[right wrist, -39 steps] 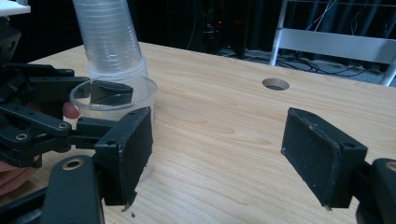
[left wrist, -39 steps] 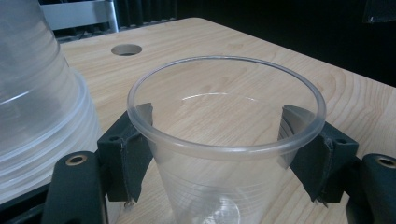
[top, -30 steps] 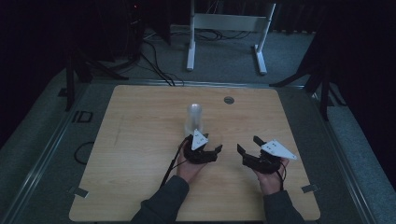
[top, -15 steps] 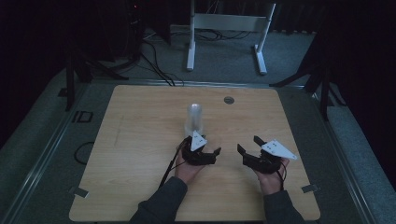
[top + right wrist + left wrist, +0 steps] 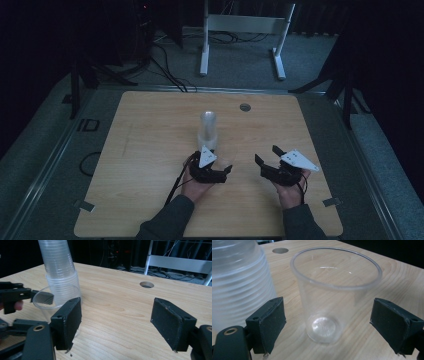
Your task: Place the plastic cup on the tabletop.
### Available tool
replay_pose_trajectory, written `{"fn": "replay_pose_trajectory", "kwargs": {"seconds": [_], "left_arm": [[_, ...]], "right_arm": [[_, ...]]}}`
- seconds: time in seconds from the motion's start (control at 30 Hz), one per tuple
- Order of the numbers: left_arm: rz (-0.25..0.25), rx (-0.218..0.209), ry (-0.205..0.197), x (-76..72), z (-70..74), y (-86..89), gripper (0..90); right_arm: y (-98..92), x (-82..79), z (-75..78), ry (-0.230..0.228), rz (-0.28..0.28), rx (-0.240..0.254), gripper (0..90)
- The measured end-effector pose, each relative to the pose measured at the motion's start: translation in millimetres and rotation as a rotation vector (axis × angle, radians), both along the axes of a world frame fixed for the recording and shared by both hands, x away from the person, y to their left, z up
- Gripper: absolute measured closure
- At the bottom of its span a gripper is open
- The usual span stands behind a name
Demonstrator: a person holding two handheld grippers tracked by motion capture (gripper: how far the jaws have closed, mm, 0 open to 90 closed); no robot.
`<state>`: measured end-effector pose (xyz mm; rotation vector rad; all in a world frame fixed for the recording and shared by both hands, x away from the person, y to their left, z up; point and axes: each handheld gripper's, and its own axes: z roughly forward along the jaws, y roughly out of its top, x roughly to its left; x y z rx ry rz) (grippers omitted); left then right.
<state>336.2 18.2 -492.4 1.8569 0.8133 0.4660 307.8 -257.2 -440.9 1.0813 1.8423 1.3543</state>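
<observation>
On the pale wooden surface [image 5: 150,150], a tall stack of clear cups [image 5: 208,131] stood just beyond the left gripper [image 5: 216,172], and a single clear cup [image 5: 334,295] stood upright between that gripper's fingers [image 5: 268,322]. Those fingers had just been opening and now stood wide, clear of the cup's walls on both sides. The right gripper [image 5: 267,160] hovered well to the side, its fingers [image 5: 68,321] spread apart with nothing between them. The cup looked thin, light, slippery and easily crushed, so it probably wanted a gentle pinch across the walls below the rim. From above, its transparency made it hard to make out; the stack's top was cut off in both gripper views.
</observation>
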Motion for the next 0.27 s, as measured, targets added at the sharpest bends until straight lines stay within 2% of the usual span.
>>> {"fn": "replay_pose_trajectory", "kwargs": {"seconds": [0.27], "left_arm": [[-0.012, -0.002, 0.001, -10.6, -1.6, 8.3, 13.7]], "right_arm": [[-1.2, 0.0, -0.5, -0.001, -0.003, -0.001, 24.2]]}}
